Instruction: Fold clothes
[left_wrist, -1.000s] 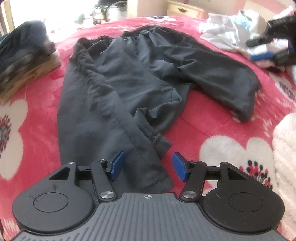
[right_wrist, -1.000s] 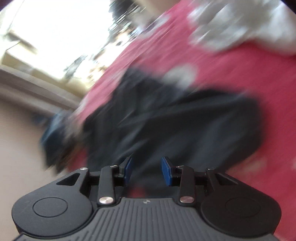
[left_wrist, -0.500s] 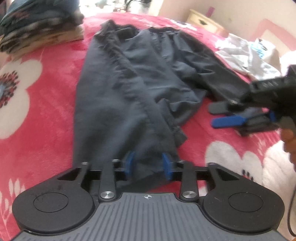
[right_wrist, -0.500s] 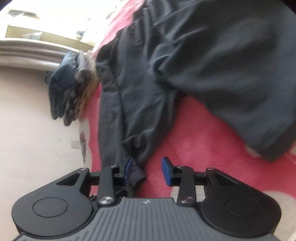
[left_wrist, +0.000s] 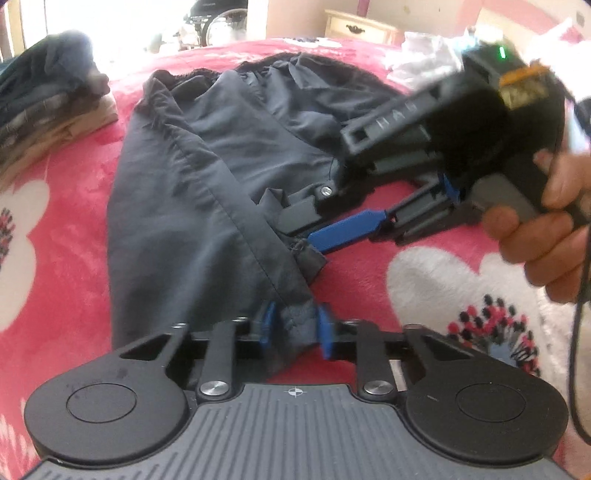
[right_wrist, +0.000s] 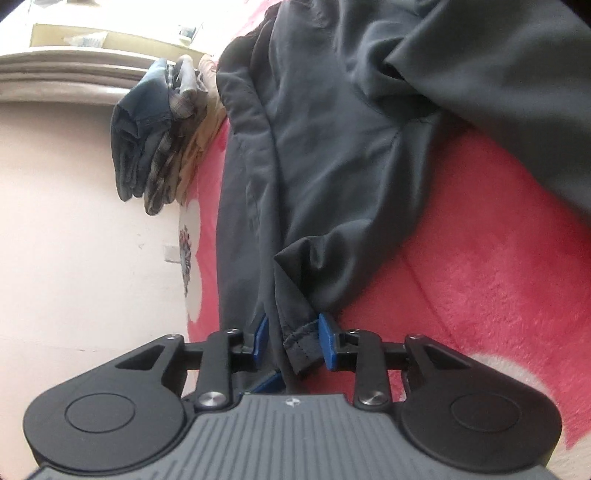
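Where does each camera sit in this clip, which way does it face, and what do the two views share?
Left wrist: rides on the left tongs, looking forward along the dark trousers toward the waistband; the right tongs and the person's hand holding them show.
Right wrist: rides on the right tongs, rolled sideways, looking along the trousers; only its own blue pads show.
Shared: the trousers' hem end, the red blanket and the folded pile.

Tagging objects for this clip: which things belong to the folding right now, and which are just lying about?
In use:
- dark trousers
- left claw, around a trouser hem
- right claw, around a hem corner

Lying about:
- folded clothes stack
- white laundry heap
- wooden nightstand
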